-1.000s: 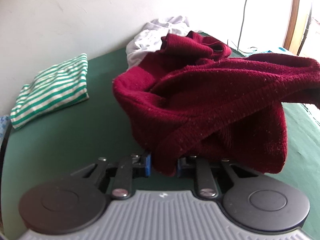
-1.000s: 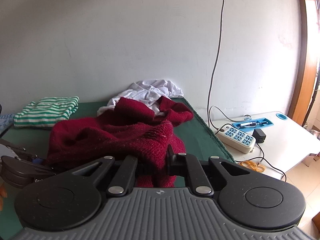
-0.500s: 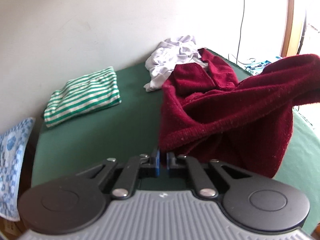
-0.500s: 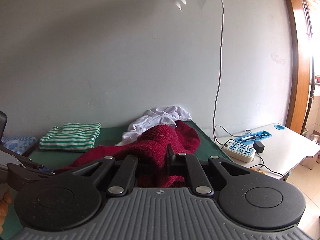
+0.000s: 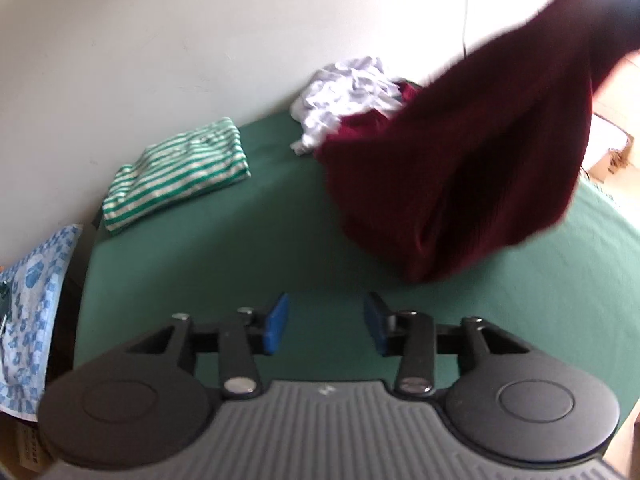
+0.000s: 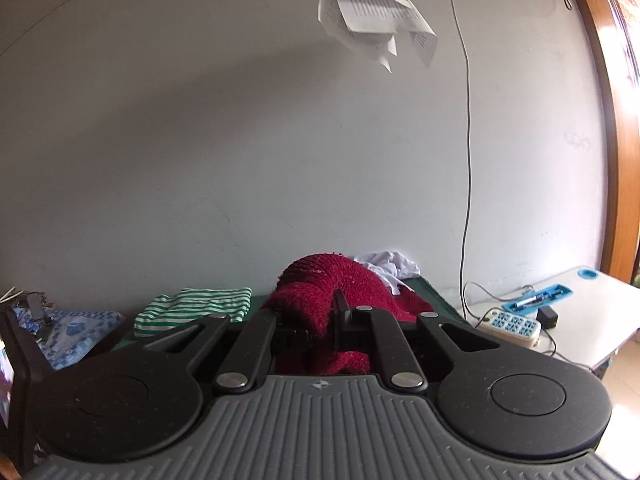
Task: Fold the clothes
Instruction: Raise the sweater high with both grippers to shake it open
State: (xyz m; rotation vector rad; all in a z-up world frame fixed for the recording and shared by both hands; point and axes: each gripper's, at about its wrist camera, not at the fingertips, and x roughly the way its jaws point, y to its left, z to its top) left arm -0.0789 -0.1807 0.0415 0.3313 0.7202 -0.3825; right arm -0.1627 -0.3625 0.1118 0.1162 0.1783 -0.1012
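Your right gripper (image 6: 320,330) pinches the dark red knitted sweater (image 5: 472,168), lifted up-right | its hem trails on the green table cloth (image 5: 240,248) | your left gripper (image 5: 326,322) gapes empty, sweater lying ahead-right.

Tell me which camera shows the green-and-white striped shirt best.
The left wrist view. There the striped shirt lies folded on the green table near the wall, seen whole from above, though slightly blurred. The right wrist view shows the striped shirt only edge-on, low and partly behind the right gripper.
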